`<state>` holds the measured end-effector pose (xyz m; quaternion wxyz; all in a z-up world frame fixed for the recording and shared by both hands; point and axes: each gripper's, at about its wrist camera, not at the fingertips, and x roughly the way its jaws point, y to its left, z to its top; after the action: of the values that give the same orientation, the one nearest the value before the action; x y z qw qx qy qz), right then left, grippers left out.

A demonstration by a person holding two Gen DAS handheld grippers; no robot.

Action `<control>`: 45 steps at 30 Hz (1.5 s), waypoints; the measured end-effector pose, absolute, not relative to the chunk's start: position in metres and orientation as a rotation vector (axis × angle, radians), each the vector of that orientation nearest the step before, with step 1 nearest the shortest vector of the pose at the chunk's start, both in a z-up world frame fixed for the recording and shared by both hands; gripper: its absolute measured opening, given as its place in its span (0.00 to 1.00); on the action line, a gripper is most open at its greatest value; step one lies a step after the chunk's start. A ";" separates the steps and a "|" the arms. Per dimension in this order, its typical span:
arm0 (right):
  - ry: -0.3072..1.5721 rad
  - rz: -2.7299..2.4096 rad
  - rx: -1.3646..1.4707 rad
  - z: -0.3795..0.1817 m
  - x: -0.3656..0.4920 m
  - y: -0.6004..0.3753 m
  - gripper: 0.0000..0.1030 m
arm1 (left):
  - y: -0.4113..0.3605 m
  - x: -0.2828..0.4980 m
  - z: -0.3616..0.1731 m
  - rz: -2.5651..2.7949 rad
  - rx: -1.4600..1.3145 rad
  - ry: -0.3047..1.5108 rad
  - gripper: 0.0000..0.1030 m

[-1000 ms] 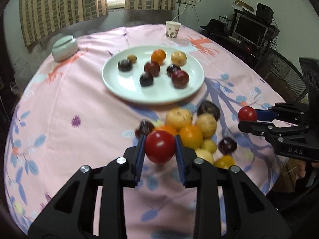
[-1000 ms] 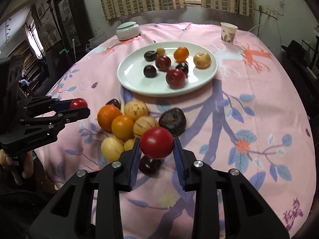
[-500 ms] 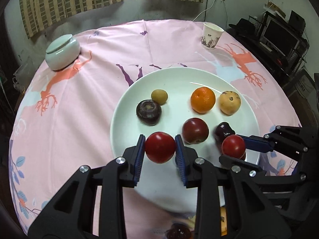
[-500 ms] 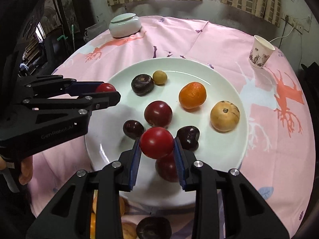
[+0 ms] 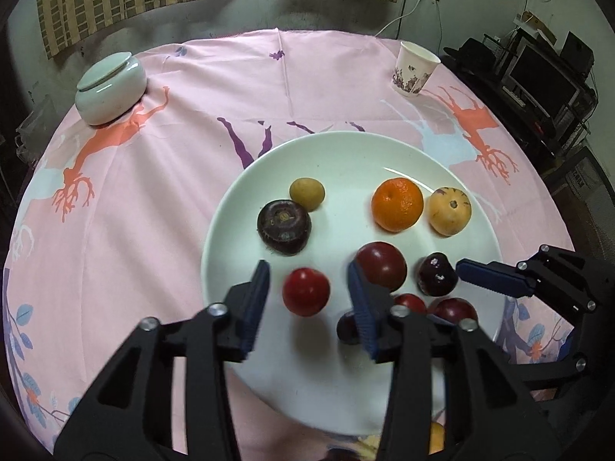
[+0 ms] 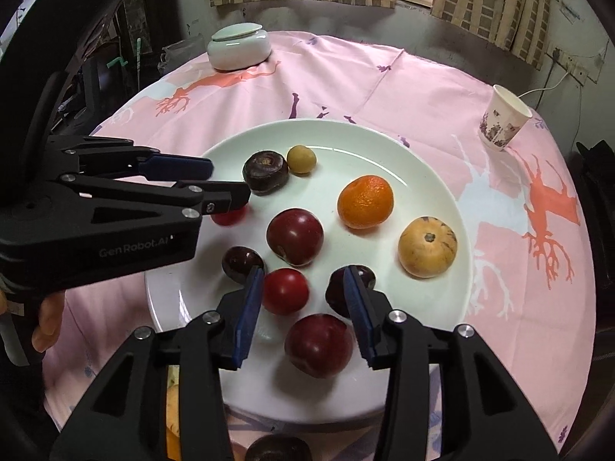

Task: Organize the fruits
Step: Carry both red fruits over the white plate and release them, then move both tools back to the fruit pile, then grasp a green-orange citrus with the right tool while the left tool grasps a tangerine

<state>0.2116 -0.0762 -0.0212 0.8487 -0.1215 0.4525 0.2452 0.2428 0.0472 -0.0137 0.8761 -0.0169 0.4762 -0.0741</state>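
Fruits lie gathered on the white plate (image 5: 230, 226), and both grippers hang over its near half. A second ago each gripper pinched a red tomato above the loose pile on the pink tablecloth (image 5: 153, 176); since then both have come over the plate and their jaws have just been opening. The left gripper (image 5: 307, 292) now stands parted, its red tomato (image 5: 306, 291) between the blue pads with a clear gap on either side. The right gripper (image 6: 303, 294) is parted too, its own red tomato (image 6: 285, 290) close to the left-hand pad and well off the other; whether it touches that pad cannot be told.

Just beyond the left jaws sit a dark round fruit (image 5: 283, 221) and a large plum (image 5: 381, 266); the right-hand pad overlaps the plum's edge. Beyond the right jaws are the same plum (image 6: 295, 236), an orange (image 6: 365, 202) and a tan fruit (image 6: 427, 246); a small dark fruit (image 6: 243, 263) sits by the left-hand pad, another plum (image 6: 319, 345) below the jaws. Bare plate shows on the far side, toward its rim.
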 end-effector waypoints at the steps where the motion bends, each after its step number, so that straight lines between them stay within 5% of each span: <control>1: 0.934 0.509 -0.251 -0.014 0.204 -0.081 0.59 | 0.050 0.232 -0.004 -0.153 -0.040 0.961 0.66; 6: 0.857 0.516 -0.139 0.015 0.134 -0.130 0.60 | 0.064 0.153 0.026 -0.211 -0.096 0.830 0.87; 12: 0.864 0.481 -0.073 -0.003 0.051 -0.167 0.61 | 0.053 0.054 0.008 -0.174 -0.016 0.703 0.95; 34: 1.033 0.625 -0.093 -0.054 -0.007 -0.109 0.61 | 0.087 -0.002 -0.038 -0.072 -0.067 0.781 0.95; 37: 1.023 0.566 -0.118 -0.064 0.002 -0.102 0.41 | 0.086 -0.001 -0.038 -0.094 -0.081 0.788 0.95; 45: 0.936 0.523 -0.070 -0.041 -0.007 -0.130 0.41 | 0.062 0.008 -0.044 -0.095 0.005 0.807 0.95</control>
<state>-0.0073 -0.1301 -0.0410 0.8591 -0.0335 0.4459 0.2491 0.0079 0.0624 -0.0445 0.9186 0.0022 0.3925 -0.0463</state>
